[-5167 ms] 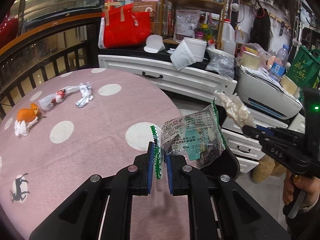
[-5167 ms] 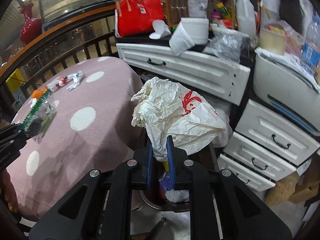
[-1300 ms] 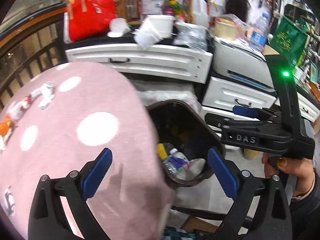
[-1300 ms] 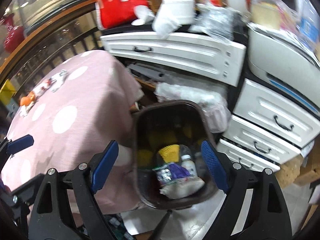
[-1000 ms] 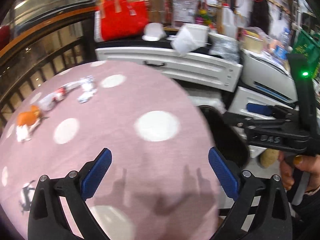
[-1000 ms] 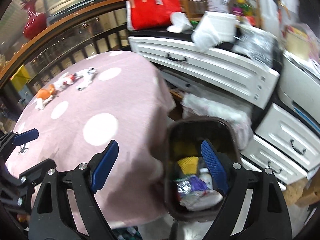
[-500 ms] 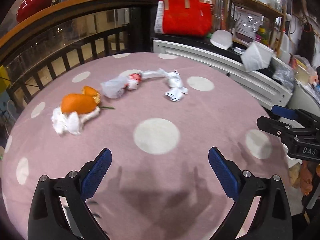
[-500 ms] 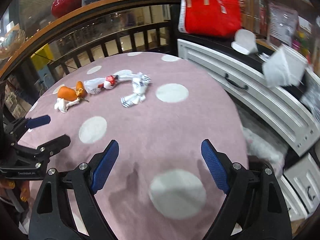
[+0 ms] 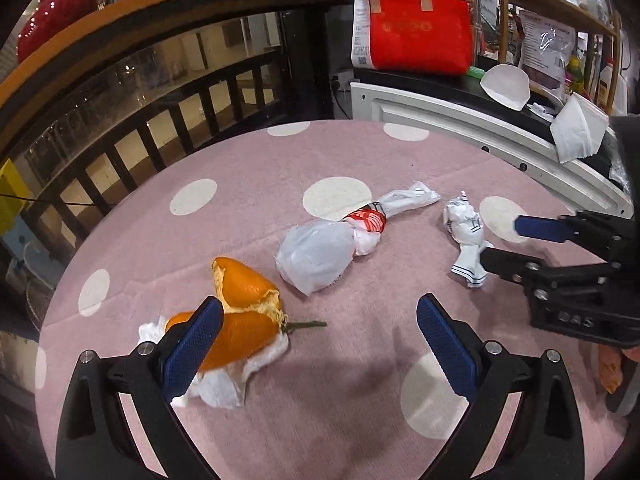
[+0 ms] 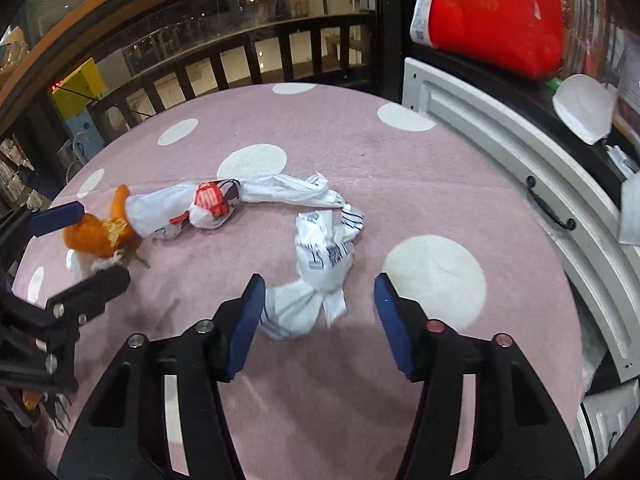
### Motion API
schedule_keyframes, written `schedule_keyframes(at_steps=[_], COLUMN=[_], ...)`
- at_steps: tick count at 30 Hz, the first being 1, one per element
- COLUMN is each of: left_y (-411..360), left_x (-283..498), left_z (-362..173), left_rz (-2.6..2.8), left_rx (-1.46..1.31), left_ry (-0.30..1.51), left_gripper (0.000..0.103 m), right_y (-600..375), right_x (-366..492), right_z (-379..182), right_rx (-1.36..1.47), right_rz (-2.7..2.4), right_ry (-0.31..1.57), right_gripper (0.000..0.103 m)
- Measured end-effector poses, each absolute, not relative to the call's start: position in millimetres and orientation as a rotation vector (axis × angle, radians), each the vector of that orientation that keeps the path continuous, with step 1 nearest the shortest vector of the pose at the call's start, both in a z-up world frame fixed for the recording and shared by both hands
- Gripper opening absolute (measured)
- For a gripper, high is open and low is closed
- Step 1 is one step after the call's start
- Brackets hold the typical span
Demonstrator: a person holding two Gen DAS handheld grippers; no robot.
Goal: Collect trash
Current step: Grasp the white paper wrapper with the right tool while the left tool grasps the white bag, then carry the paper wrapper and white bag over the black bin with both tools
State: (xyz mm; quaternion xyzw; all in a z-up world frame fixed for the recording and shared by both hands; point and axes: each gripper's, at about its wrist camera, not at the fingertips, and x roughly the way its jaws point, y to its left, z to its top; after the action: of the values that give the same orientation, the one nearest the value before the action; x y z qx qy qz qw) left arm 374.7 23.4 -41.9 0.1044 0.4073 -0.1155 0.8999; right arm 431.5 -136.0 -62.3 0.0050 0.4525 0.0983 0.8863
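On the pink polka-dot tablecloth (image 9: 240,216) lie orange peel on a crumpled white tissue (image 9: 240,320), a twisted white plastic bag with a red print (image 9: 320,248), and a crumpled white wrapper with dark lines (image 9: 466,232). My left gripper (image 9: 316,340) is open and empty, its left finger just in front of the peel. My right gripper (image 10: 320,316) is open and empty, its fingers on either side of the near end of the wrapper (image 10: 316,276). The bag (image 10: 192,204) and peel (image 10: 96,232) lie to its left.
A white drawer cabinet (image 9: 460,120) stands behind the table with a red bag (image 9: 412,24), a white cup and cluttered shelves on it. A dark wooden railing (image 9: 160,120) runs behind the table at the left. The right gripper's body (image 9: 580,272) shows in the left view.
Both grippers have swung from the bin, where they dropped a wrapper and a bag, back over the table. They are now closer to the peel and the white wrapper.
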Motion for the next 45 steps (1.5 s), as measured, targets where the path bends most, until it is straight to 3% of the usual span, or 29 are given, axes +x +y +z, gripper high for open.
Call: schedule_keyframes(at_steps=[4, 11, 14, 20, 25, 45], left_y=[12, -6, -18, -23, -20, -35], left_x=[391, 419, 430, 443, 432, 293], left_z=[-51, -57, -63, -75, -67, -20], left_rz=[-0.252, -0.274, -0.260, -0.224, -0.215, -0.277], left_rx=[0.272, 0.272, 0.308, 0.269, 0.210, 0.116], left_ry=[0.876, 0.905, 0.917, 0.976, 0.977, 0.800], left_gripper=[0.096, 0.096, 0.090, 0.049, 0.025, 0.023], right_y=[-134, -159, -170, -188, -204, -226], right_x=[446, 426, 414, 389, 371, 262], right_z=[-72, -55, -48, -41, -35, -16], right_rx=[-0.027, -0.002, 0.010, 0.034, 0.083, 0.116], right_rz=[0.191, 0.175, 0.171, 0.163, 0.152, 0.137], right_ry=[0.956, 0.900, 0.890, 0.873, 0.855, 0.788], right_gripper=[0.025, 0.023, 0.023, 0.023, 0.023, 0.023])
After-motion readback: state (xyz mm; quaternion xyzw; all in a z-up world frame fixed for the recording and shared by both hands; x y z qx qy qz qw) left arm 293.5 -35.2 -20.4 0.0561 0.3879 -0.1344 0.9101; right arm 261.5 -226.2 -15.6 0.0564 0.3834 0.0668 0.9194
